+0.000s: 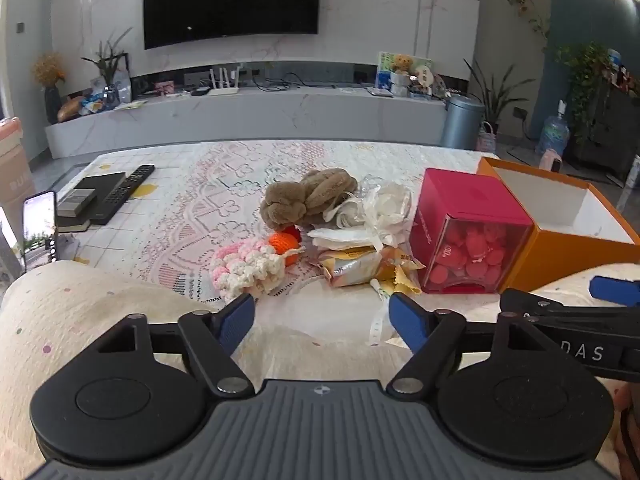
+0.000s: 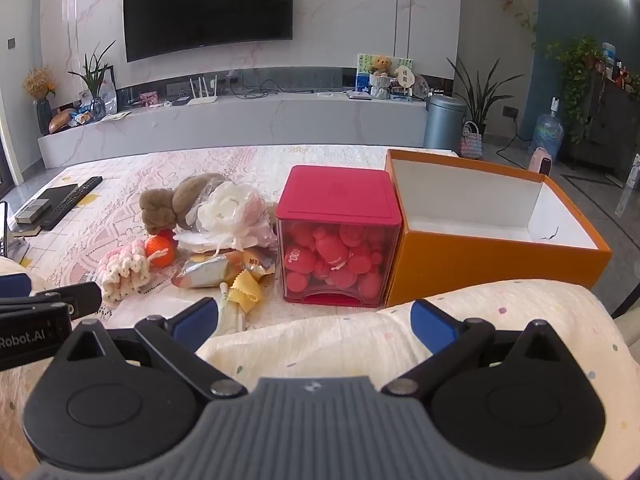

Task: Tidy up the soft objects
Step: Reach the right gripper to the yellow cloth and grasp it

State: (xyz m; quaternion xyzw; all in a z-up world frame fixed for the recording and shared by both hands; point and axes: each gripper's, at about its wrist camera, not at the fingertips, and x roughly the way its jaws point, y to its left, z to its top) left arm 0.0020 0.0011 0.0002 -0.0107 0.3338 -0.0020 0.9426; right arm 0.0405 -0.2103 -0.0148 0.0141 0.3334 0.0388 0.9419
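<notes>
red ball (image 1: 293,232) mostly hidden behind orange crochet ball (image 1: 283,242), phone (image 1: 39,229) cut by left edge

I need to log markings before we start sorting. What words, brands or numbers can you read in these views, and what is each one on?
"DAS": white letters on the right tool's arm, cut off at the start.
"Robot.AI": white letters on the left tool's arm, possibly cut off at the start.
"100": reads roughly so on a red ball inside the red box.
Snack wrappers: print too blurred to read.
Card on the TV shelf: too small to read.
</notes>
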